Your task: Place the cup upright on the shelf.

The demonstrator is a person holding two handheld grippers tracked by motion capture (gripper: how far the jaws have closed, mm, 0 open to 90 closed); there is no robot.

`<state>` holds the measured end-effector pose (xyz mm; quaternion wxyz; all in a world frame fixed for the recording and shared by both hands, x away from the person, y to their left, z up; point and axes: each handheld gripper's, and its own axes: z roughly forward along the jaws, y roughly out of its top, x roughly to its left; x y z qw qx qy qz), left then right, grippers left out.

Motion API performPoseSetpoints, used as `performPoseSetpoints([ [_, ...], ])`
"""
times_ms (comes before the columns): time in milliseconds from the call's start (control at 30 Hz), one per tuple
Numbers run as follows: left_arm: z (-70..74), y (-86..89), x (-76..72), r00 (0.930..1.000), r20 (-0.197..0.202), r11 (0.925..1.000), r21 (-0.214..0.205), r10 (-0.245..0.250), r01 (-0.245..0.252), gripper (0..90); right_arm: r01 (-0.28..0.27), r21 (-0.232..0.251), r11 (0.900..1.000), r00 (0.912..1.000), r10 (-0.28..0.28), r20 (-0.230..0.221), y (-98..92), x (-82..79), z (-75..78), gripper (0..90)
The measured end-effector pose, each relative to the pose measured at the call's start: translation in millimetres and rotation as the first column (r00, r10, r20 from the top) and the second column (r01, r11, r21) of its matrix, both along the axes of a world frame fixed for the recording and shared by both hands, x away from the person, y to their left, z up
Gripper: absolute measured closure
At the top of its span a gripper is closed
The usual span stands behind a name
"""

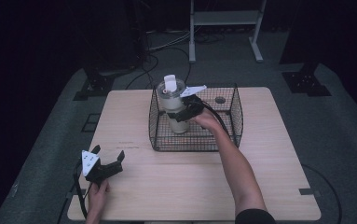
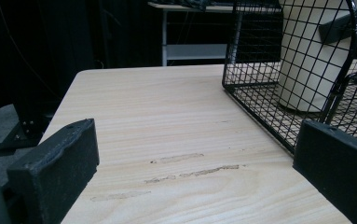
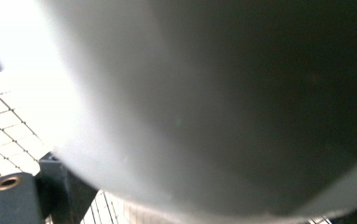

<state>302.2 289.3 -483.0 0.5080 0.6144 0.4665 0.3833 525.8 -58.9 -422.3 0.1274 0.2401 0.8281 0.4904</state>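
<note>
Idle black left gripper (image 1: 107, 159), jaws wide and empty, on pale wooden table (image 1: 176, 186); right gripper (image 1: 181, 113) clamped on tall cream lidded tumbler (image 1: 174, 106) upright inside black wire basket (image 1: 227, 119); risk: tumbler catching mesh, tipping.

My rig: two black hand-held grippers, bare forearms, one dark sleeve.

My left gripper (image 1: 107, 157) is matte black with a white three-cornered plate on top, dotted with small dark marks, and a black cable looping off toward 7 o'clock; its own view shows blocky, rough-faced black jaws. My right gripper (image 1: 184, 112) is black too, topped by a white plate, a thick black cable arching back along my forearm. A brass-coloured ring sits on its body. A dark sleeve (image 1: 255, 216) covers my right upper arm.
</note>
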Motion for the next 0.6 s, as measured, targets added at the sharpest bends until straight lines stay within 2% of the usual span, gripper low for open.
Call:
performPoseSetpoints([
  [133, 0.1, -0.7, -0.2, 1.0000, -0.001, 1.0000, 0.004, 0.001, -0.001, 0.0, -0.020, -0.022, 0.9995, 0.9998, 0.020, -0.005, -5.0, -1.8, -1.8, 8.7],
  [600, 0.0, -1.0, 0.0, 1.0000, 0.000, 1.0000, 0.001, 0.002, -0.002, 0.0, -0.004, -0.023, 0.9997, 0.9999, 0.005, 0.011, -15.3, -5.7, -0.3, 8.9],
])
